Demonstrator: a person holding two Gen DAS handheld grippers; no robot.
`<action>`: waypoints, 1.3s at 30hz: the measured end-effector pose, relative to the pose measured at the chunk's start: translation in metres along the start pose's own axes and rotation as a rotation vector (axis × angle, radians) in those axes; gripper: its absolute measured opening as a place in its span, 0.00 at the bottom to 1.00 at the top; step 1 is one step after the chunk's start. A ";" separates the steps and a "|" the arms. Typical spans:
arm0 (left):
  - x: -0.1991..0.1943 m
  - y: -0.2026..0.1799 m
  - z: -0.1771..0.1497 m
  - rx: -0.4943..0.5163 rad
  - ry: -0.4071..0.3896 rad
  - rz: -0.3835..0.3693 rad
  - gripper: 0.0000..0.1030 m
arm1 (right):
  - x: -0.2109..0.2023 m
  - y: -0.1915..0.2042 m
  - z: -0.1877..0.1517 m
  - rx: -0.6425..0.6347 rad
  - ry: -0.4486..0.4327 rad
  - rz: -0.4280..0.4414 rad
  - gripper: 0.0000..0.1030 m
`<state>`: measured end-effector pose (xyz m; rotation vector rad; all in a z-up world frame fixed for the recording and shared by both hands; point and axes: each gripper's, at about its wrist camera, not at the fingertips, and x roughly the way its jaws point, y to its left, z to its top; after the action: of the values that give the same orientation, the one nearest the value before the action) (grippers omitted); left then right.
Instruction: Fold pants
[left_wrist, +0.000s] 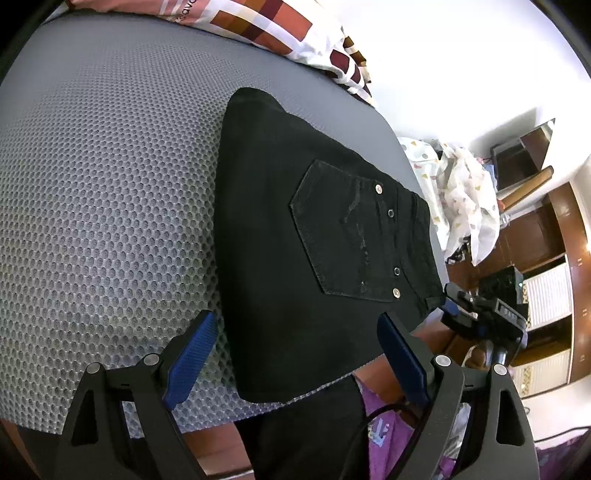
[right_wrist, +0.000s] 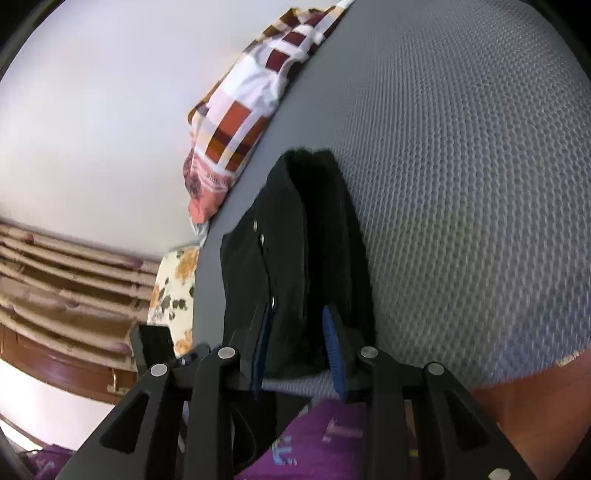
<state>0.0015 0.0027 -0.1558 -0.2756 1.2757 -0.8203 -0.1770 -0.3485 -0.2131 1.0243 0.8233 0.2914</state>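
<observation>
Black pants (left_wrist: 295, 221) lie folded on the grey mesh mat (left_wrist: 103, 192), back pocket with metal studs facing up. My left gripper (left_wrist: 295, 325) hovers over their near edge, its blue pads spread wide on either side and touching nothing. My right gripper (right_wrist: 295, 317) is at the waistband end of the pants (right_wrist: 295, 240). Its jaws stand narrowly apart, with the folded edge lying between them and no clear pinch. In the left wrist view, the right gripper (left_wrist: 448, 295) shows at the waistband corner by a belt loop.
A checked pillow (left_wrist: 266, 26) lies at the far end of the mat by the white wall. White patterned cloth (left_wrist: 461, 192) and wooden furniture stand beyond the mat's right edge. The mat's near edge ends above a person's purple clothing (right_wrist: 332, 443).
</observation>
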 end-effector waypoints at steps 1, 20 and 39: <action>0.000 0.000 0.000 0.000 0.004 0.002 0.86 | 0.002 0.003 0.000 -0.024 -0.004 -0.013 0.25; 0.001 0.006 -0.007 -0.013 0.014 0.031 0.86 | 0.010 -0.016 -0.008 0.028 0.016 0.014 0.14; 0.004 0.034 0.036 0.085 0.052 -0.088 0.86 | 0.046 -0.004 0.045 -0.134 0.069 -0.155 0.57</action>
<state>0.0484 0.0145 -0.1681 -0.2449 1.2810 -0.9604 -0.1137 -0.3529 -0.2260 0.8244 0.9282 0.2468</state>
